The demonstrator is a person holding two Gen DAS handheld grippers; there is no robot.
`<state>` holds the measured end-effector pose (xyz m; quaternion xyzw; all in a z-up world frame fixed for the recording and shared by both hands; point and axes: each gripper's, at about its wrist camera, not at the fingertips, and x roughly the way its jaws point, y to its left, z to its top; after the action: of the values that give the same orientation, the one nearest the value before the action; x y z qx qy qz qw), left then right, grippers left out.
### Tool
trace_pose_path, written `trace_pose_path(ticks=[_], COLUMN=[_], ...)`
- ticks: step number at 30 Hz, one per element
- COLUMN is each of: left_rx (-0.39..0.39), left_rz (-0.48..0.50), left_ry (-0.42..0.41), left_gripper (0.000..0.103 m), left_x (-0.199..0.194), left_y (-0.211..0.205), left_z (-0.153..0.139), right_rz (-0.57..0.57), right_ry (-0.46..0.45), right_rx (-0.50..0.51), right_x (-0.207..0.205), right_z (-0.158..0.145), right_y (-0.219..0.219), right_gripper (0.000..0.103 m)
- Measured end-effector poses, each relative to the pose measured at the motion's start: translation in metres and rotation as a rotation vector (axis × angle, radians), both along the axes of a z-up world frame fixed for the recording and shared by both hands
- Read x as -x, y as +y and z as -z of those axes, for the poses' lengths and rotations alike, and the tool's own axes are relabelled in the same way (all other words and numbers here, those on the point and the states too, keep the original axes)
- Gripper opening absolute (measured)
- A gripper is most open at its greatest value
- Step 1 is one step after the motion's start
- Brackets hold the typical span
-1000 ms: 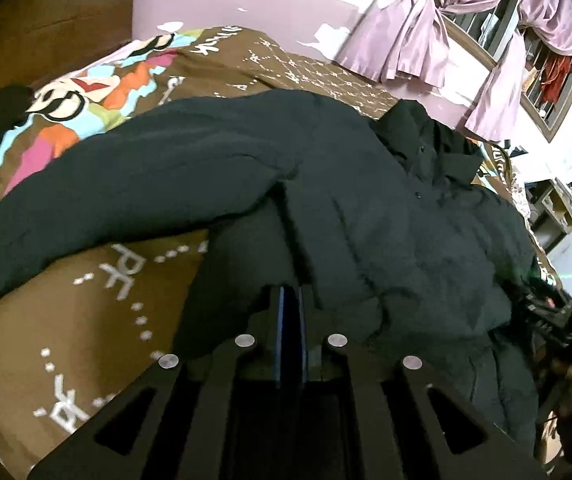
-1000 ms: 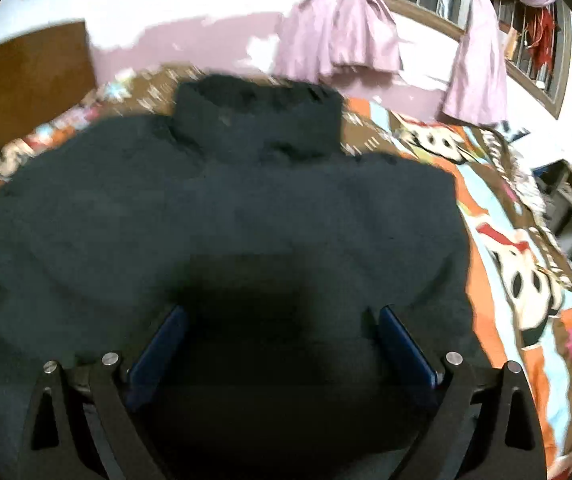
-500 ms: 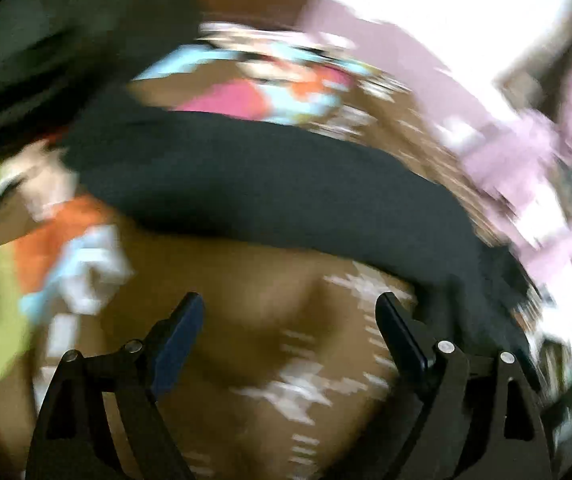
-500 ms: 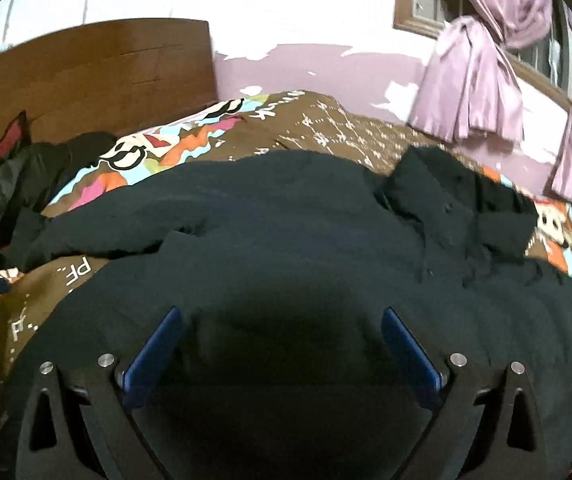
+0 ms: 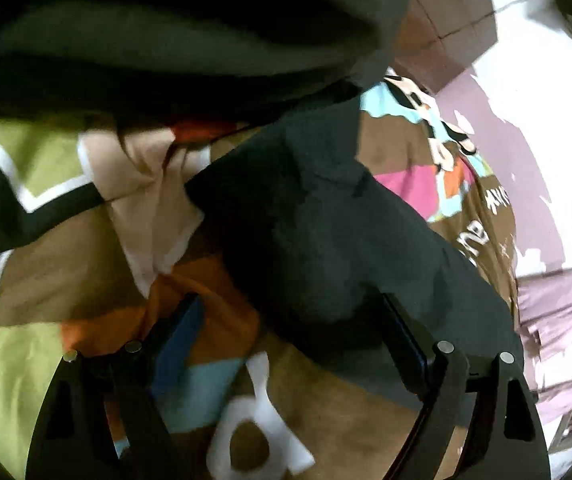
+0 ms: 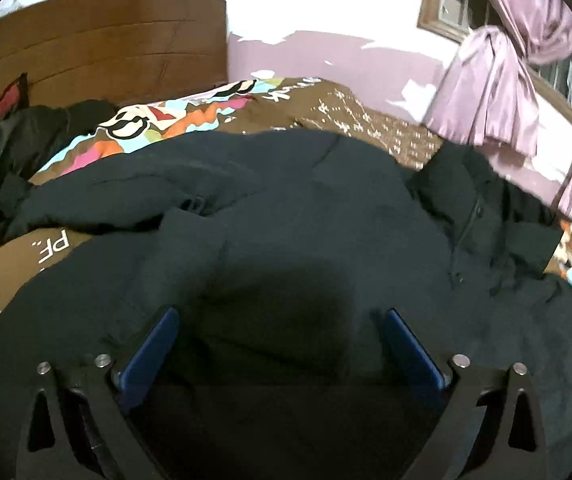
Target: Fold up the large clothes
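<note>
One black padded jacket (image 6: 326, 208), soft and puffy, lies spread on the bed's patterned cover (image 6: 190, 116). The left gripper (image 5: 290, 320) has wide jaws around its sleeve end (image 5: 318, 240), not pressing. The right gripper (image 6: 282, 332) is opening above the jacket, empty.

A home bedroom: a bed with a wooden headboard (image 6: 98, 40) and colourful patterned bedspread (image 6: 190, 120), peeling lilac-painted walls (image 6: 326, 60), and tied-back pink curtains (image 6: 494, 84) at a window.
</note>
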<state>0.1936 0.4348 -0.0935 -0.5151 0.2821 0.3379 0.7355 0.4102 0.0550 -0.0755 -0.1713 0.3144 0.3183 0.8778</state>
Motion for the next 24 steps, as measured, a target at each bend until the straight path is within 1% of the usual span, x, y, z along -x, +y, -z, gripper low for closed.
trace_pose_path(ticks=[2, 3, 4, 5, 6, 7, 8, 10, 11, 12, 13, 16, 18, 20, 23, 24], left_rx=[-0.021, -0.041, -0.069, -0.096, -0.117, -0.137, -0.153, -0.189, -0.215, -0.262, -0.298, -0.442, -0.522, -0.591, -0.738, -0.784], left_rz=[-0.006, -0.001, 0.012, 0.032, 0.048, 0.056, 0.059, 0.072, 0.083, 0.101, 0.117, 0.181, 0.214, 0.239, 0.297, 0.329], left_ry=[0.010, 0.021, 0.039, 0.064, 0.095, 0.107, 0.110, 0.111, 0.110, 0.117, 0.117, 0.097, 0.053, 0.007, -0.068, -0.106], left_gripper=[0.082, 0.078, 0.062, 0.051, 0.042, 0.033, 0.028, 0.011, 0.008, 0.005, 0.004, 0.004, 0.004, 0.004, 0.003, 0.003], left_x=[0.000, -0.001, -0.003, -0.006, -0.010, -0.009, -0.009, -0.008, -0.009, -0.008, -0.011, -0.006, -0.001, -0.007, -0.014, -0.013], left_y=[0.007, 0.008, 0.006, 0.004, 0.003, 0.001, -0.002, -0.009, -0.013, -0.020, -0.025, -0.049, -0.067, -0.080, -0.114, -0.130], left_z=[0.003, 0.001, -0.001, -0.003, -0.004, -0.004, -0.005, -0.011, -0.016, -0.025, -0.032, -0.064, -0.089, -0.108, -0.143, -0.157], right_rz=[-0.005, -0.006, -0.007, -0.008, -0.010, -0.011, -0.011, -0.011, -0.010, -0.007, -0.003, -0.004, -0.001, 0.007, 0.046, 0.061], right_ry=[0.047, 0.064, 0.075, 0.081, 0.087, 0.092, 0.095, 0.098, 0.098, 0.104, 0.114, 0.106, 0.096, 0.100, 0.130, 0.143], right_rx=[-0.017, -0.025, -0.034, -0.041, -0.048, -0.054, -0.057, -0.063, -0.065, -0.066, -0.069, -0.130, -0.153, -0.169, -0.208, -0.225], right_x=[-0.006, -0.009, -0.011, -0.011, -0.012, -0.012, -0.012, -0.012, -0.011, -0.010, -0.009, 0.003, 0.009, 0.012, 0.013, 0.012], right_z=[0.005, 0.008, 0.010, 0.011, 0.012, 0.012, 0.012, 0.011, 0.011, 0.009, 0.006, -0.010, -0.019, -0.027, -0.033, -0.035], right_y=[-0.002, -0.003, -0.004, -0.005, -0.006, -0.006, -0.007, -0.007, -0.008, -0.010, -0.013, -0.033, -0.044, -0.054, -0.072, -0.079], right_gripper=[0.103, 0.103, 0.103, 0.103, 0.103, 0.103, 0.103, 0.103, 0.103, 0.103, 0.103, 0.103, 0.103, 0.103, 0.103, 0.103])
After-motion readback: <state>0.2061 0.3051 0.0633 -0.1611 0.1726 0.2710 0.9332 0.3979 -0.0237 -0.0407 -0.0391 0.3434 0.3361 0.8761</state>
